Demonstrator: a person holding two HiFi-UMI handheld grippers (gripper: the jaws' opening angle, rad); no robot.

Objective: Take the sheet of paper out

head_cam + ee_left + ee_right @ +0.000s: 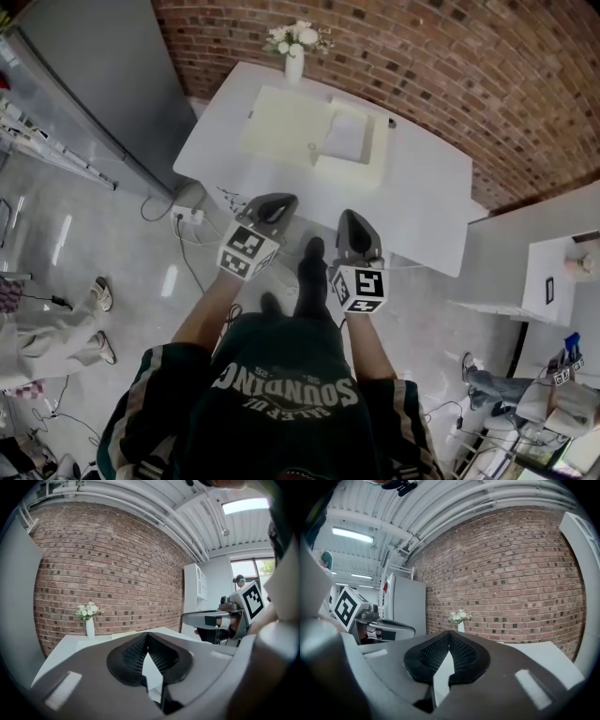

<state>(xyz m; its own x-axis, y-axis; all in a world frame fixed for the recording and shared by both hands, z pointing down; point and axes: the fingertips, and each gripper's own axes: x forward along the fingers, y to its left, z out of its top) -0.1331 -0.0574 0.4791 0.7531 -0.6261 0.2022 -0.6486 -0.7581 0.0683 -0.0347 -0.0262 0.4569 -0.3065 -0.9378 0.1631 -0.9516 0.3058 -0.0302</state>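
Progress: unstarted | my left tongs [278, 200], right tongs [353, 217]: clenched, empty | white paper sheet [348, 137] lies in flat cream holder [281, 127], untaken.

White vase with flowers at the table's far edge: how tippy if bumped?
Probably tippy: the vase looks tall and narrow, with flowers spreading above it. It stands near the far edge of the table, so a push could send it off. Material unclear.

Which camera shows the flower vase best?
The left gripper view: the flower vase stands side-on, whole, against the bricks. The right gripper view shows it smaller; the head view, from above at the table's far edge.
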